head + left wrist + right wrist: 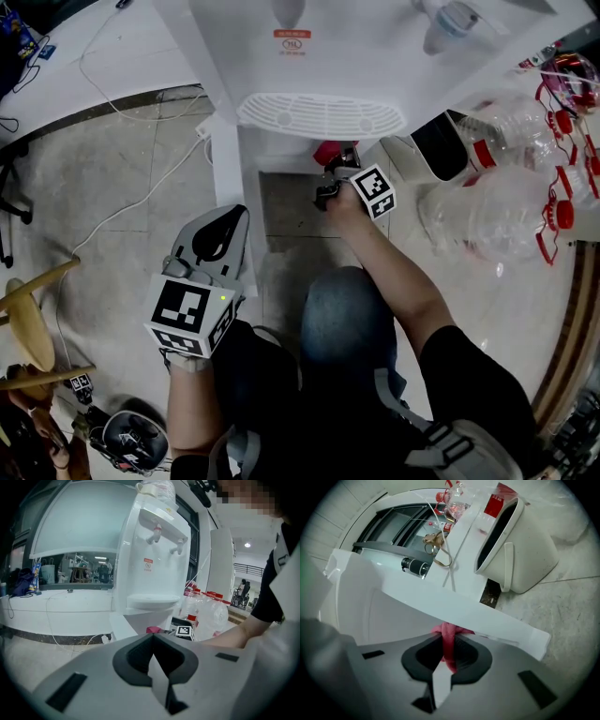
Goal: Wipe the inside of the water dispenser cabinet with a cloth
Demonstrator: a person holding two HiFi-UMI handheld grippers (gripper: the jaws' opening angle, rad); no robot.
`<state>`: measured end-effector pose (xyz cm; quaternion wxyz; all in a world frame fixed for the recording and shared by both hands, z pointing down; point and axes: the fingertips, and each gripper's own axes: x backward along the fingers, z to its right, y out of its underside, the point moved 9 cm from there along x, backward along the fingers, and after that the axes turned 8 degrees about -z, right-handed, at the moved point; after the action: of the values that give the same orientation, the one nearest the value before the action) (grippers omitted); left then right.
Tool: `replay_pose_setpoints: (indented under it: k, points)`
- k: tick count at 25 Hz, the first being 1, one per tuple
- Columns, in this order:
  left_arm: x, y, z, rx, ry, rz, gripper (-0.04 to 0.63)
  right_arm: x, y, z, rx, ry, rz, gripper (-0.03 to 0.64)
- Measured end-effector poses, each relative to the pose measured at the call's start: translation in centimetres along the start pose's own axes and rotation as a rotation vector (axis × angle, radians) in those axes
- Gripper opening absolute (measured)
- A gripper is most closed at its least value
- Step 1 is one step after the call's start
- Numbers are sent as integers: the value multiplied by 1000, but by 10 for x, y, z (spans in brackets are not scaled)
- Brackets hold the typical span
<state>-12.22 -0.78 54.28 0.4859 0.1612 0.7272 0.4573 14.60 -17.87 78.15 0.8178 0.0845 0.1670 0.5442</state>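
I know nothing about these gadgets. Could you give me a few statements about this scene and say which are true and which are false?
1. The right gripper is clamped on a pink cloth. True.
2. The left gripper grips the cloth too. False: its jaws are together with nothing between them.
3. The water dispenser is black. False: it is white.
4. Clear bottles with red caps lie beside the water dispenser. True.

Against the water dispenser's [361, 56] front, just under its drip tray [322, 114], sits the cloth [328, 152], with bottles [487, 206] to the dispenser's right and a cable [123, 210] to its left.
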Motion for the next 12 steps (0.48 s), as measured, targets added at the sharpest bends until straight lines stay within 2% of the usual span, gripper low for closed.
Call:
replay_pose_setpoints:
  k: [5, 12]
  points:
    - [0, 0, 1, -5, 4, -2, 8, 6, -4, -16, -25, -60, 28, 46]
    - [0, 0, 1, -6, 8, -2, 6, 12, -14, -50, 47, -186, 73, 46]
